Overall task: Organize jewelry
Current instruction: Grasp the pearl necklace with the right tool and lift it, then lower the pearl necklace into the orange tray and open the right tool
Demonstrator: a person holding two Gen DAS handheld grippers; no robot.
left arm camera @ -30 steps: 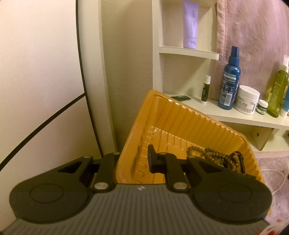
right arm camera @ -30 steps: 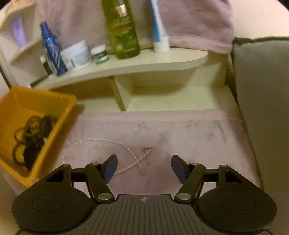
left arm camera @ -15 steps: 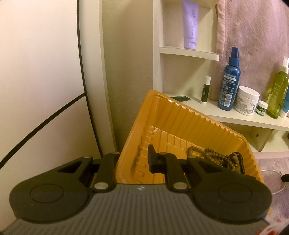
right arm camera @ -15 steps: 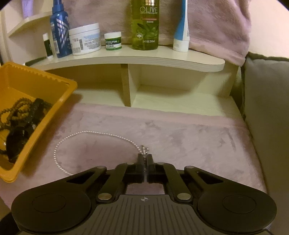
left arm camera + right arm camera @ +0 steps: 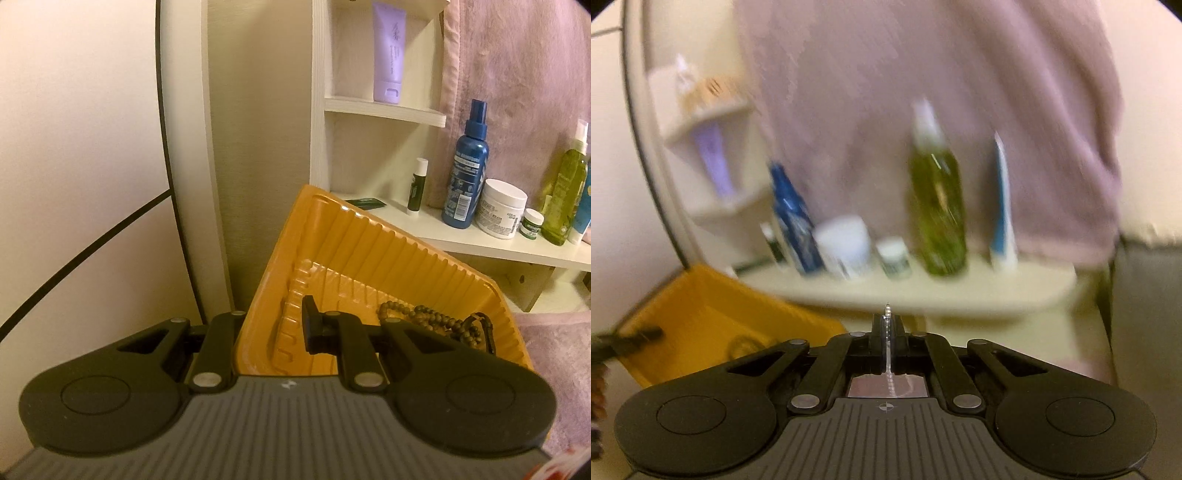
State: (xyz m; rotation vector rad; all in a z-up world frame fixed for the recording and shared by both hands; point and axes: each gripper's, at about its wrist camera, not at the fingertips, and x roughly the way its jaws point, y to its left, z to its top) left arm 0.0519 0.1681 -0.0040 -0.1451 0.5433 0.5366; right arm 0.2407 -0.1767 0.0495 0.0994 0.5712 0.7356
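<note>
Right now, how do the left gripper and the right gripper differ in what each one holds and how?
The left gripper is clamped on the wall of the yellow ribbed plastic tray, one finger inside, one outside; the right gripper pinches the thin white pearl necklace between touching fingertips. The tray is rigid and tilted; the necklace is limp, trailing below the gripper. Both are shut on something.

An orange ribbed tray (image 5: pixel 369 236) is seen, with brown beads (image 5: pixel 428 318) inside. A blue bottle (image 5: pixel 466 173) and a green bottle (image 5: pixel 564 199) are shown.
</note>
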